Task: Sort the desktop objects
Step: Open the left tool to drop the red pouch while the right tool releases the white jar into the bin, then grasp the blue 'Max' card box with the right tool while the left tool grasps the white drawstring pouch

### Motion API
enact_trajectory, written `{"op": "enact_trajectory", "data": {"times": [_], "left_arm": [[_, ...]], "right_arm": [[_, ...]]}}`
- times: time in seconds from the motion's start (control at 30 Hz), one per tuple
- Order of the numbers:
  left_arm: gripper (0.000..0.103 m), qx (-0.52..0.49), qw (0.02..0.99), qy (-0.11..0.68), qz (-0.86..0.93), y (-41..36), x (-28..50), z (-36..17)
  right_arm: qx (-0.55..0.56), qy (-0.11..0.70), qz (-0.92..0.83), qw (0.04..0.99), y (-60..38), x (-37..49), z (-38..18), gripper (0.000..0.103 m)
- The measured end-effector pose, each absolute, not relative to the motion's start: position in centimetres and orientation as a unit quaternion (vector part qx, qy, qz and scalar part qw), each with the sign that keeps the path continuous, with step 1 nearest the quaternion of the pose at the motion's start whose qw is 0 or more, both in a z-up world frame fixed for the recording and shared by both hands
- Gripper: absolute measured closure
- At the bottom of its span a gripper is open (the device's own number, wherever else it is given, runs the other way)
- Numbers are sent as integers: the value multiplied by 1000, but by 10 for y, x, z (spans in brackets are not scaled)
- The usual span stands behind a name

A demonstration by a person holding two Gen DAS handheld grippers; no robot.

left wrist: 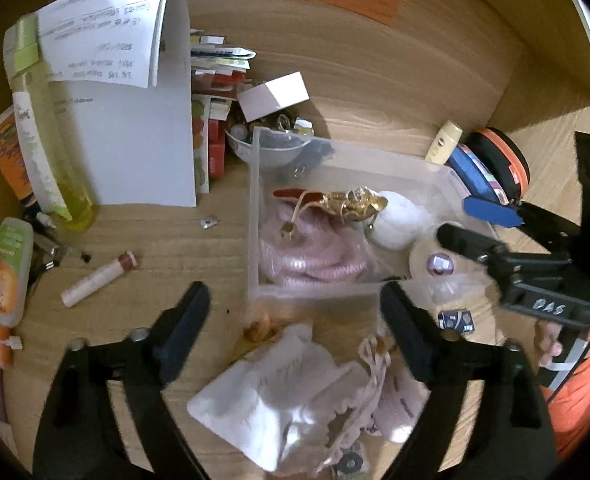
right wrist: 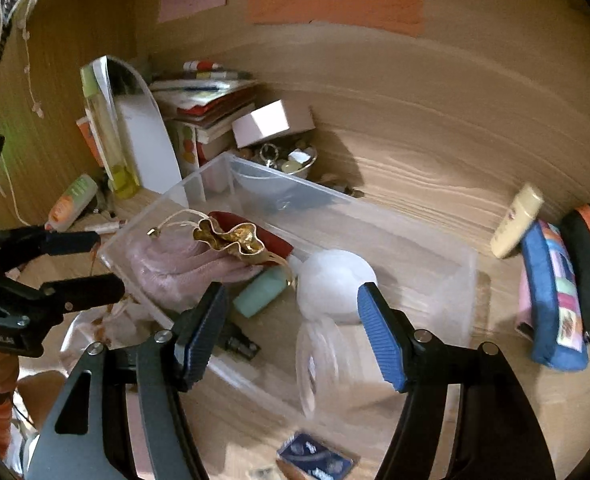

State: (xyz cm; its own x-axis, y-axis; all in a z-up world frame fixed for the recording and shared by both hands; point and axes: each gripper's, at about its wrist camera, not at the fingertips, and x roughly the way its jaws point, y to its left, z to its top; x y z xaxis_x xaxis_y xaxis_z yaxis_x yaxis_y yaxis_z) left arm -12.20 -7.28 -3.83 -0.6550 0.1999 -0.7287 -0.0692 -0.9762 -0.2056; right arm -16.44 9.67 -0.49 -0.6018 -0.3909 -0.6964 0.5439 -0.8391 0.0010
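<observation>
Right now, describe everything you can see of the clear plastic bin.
The clear plastic bin is a rectangular, open-topped box with see-through, slightly frosted walls, upright on the wooden desk. Inside lie a pink knitted bundle, a red-and-gold pouch on top of it, a white fluffy ball and a mint-green bottle. A small bowl of trinkets sits behind its far corner. Neither pair of tongs touches it.

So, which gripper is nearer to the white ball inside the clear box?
Right. The right gripper is open at the box's near side, just before the white ball. The left gripper is open over the white pouch, outside the clear box.
</observation>
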Motion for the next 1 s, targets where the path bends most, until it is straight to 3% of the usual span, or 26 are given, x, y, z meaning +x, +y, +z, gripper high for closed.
{"op": "enact_trajectory", "data": {"times": [0.43,0.57,1.0], "left_arm": [[11,-457,50,-52,886,-61,-104,-79],[8,-474,47,-62,877,-66,-98,-93],[5,-477,32,-43,877,-83,-64,-96]], "right_arm": [[364,80,-896,242,155,-125,-14,37],[366,82,-898,230,169,-117,-22,32],[425,64,-872,235,173,-112,-67,32]]}}
